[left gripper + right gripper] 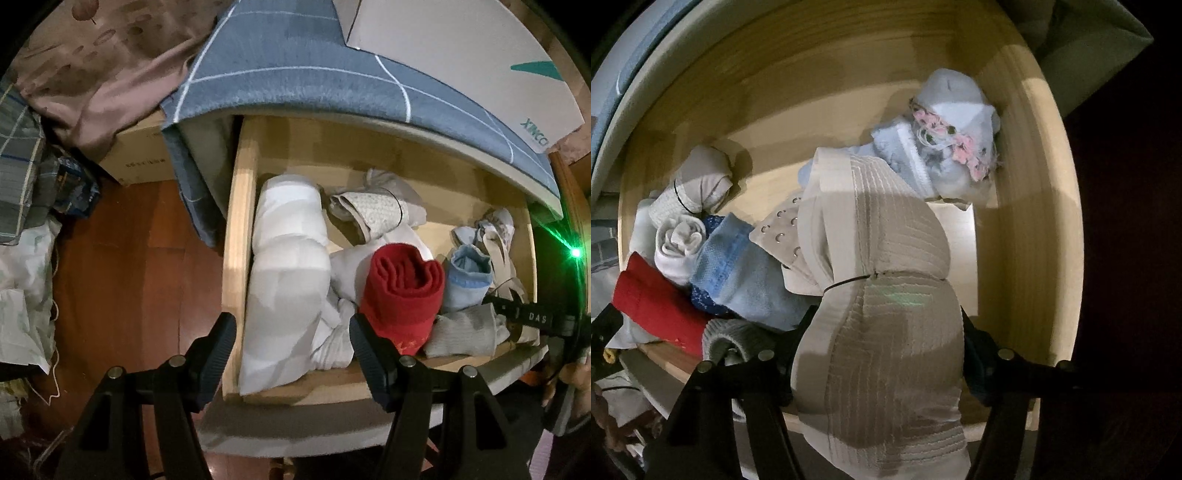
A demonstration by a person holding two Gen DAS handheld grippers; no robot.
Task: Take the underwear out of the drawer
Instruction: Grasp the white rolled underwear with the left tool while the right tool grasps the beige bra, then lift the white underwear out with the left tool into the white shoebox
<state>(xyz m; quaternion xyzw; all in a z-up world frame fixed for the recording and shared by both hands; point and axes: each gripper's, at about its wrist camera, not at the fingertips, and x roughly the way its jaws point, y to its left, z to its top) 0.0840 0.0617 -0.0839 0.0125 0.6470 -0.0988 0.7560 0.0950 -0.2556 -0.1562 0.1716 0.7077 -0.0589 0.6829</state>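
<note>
An open wooden drawer (pixel 236 236) holds several rolled garments. In the left wrist view I see a white roll (pixel 288 258), a red roll (pixel 402 291), a light blue roll (pixel 467 280) and a grey piece (pixel 465 330). My left gripper (pixel 291 332) is open above the drawer's front left corner, empty. In the right wrist view my right gripper (pixel 886 332) is shut on a beige ribbed underwear bundle (pixel 886 295) tied with a black band, at the drawer's right side. The right gripper (pixel 532 317) also shows at the right edge of the left wrist view.
A blue checked bedsheet (pixel 295 66) overhangs the drawer's back. A white box (pixel 461 48) lies on it. A cardboard box (pixel 144 158) and bags (pixel 26 266) stand on the wooden floor at left. A floral white piece (pixel 956 144) sits in the drawer's far right corner.
</note>
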